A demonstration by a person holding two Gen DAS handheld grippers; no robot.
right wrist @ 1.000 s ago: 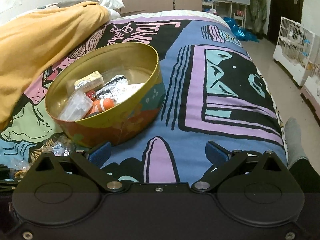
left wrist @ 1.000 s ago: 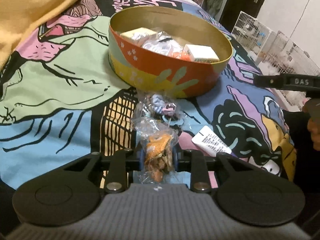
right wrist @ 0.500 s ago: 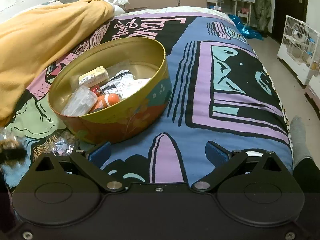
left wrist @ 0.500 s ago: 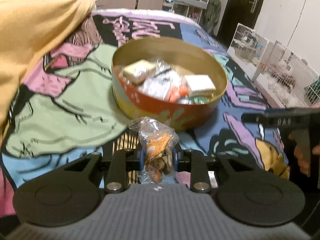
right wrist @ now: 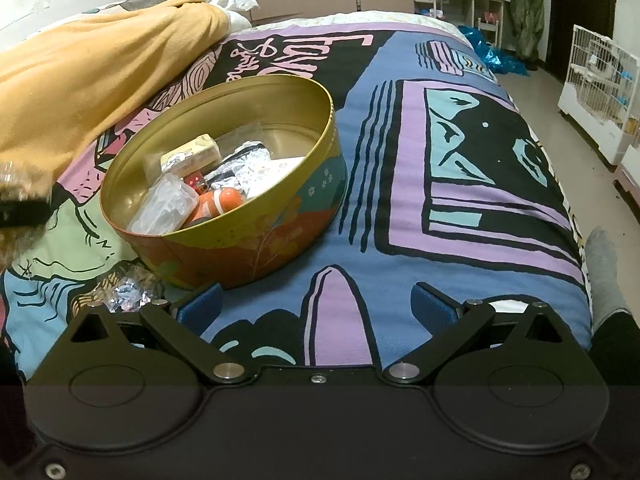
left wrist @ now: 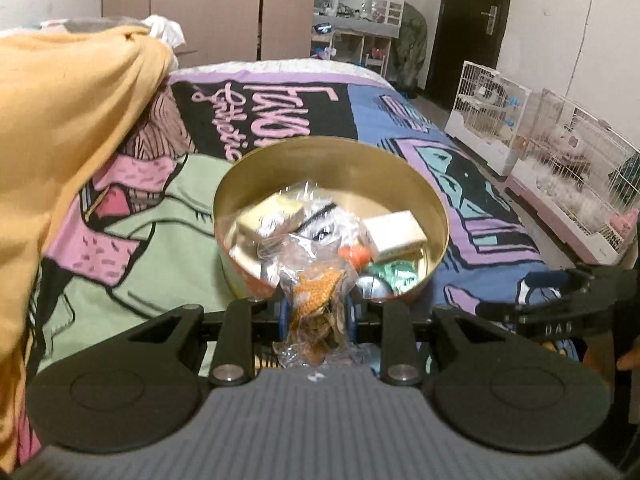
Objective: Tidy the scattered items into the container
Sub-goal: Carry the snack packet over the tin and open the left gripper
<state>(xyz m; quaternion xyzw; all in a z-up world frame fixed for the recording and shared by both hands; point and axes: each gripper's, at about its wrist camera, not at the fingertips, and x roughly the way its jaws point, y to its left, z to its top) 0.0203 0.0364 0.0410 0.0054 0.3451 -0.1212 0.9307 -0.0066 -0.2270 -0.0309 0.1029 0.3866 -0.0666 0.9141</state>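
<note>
crinkly clear plastic packet (left wrist: 316,304), light n soft, pinched mid-bag by left gripper (left wrist: 317,314); prob slippery. right gripper (right wrist: 318,306) jaws wide, empty. tin (right wrist: 256,248) near.

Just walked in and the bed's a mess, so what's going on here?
A person with a claw in each hand is tidying small items into the round tin on the bedspread. The left claw is shut on a clear bag of orange snacks, held up in front of the tin. The right claw is open and empty. Another crinkly packet lies beside the tin.
</note>
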